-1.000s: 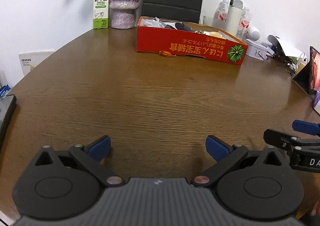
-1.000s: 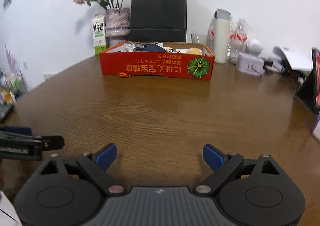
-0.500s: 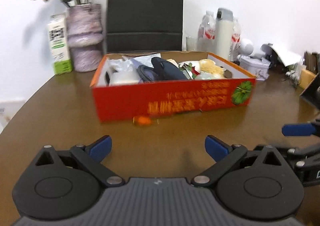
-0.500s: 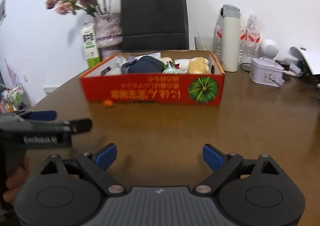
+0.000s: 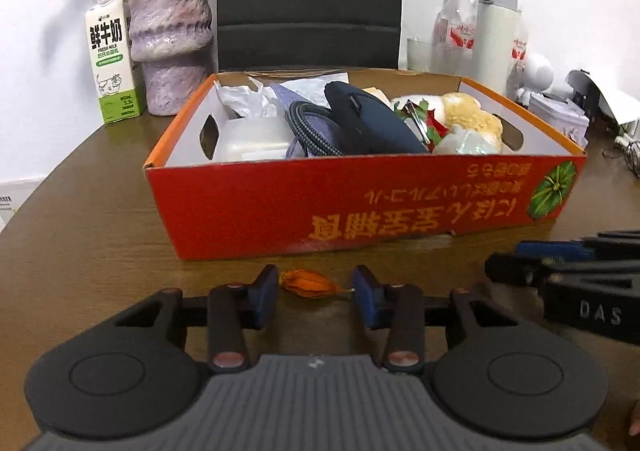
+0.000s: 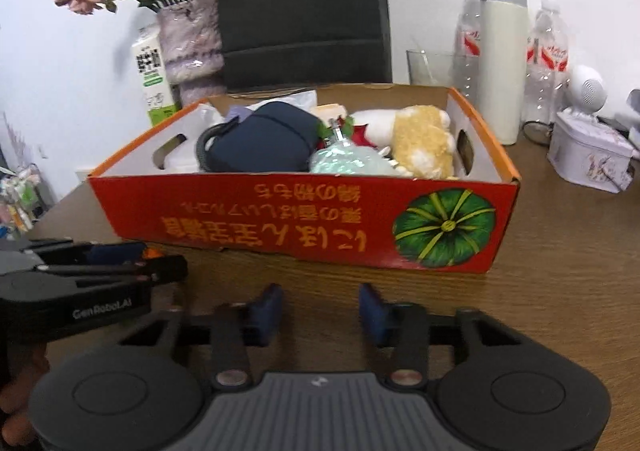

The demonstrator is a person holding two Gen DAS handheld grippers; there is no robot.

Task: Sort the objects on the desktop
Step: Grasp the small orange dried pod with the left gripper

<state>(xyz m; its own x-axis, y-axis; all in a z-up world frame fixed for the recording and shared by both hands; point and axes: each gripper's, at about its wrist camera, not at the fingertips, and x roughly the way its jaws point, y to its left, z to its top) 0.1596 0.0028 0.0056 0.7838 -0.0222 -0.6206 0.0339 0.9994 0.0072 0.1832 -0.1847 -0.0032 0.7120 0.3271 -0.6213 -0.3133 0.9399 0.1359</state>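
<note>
Fingers [image 5: 266,293] flank orange husk [image 5: 310,285], lying crosswise.

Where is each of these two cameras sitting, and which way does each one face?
Left wrist: on the left gripper, facing the red box; its fingers straddle an orange dried pod; the right gripper shows at the edge.
Right wrist: on the right gripper, facing the same box over bare table; the left gripper shows at the edge.
Shared: box, vase, black bag.
</note>
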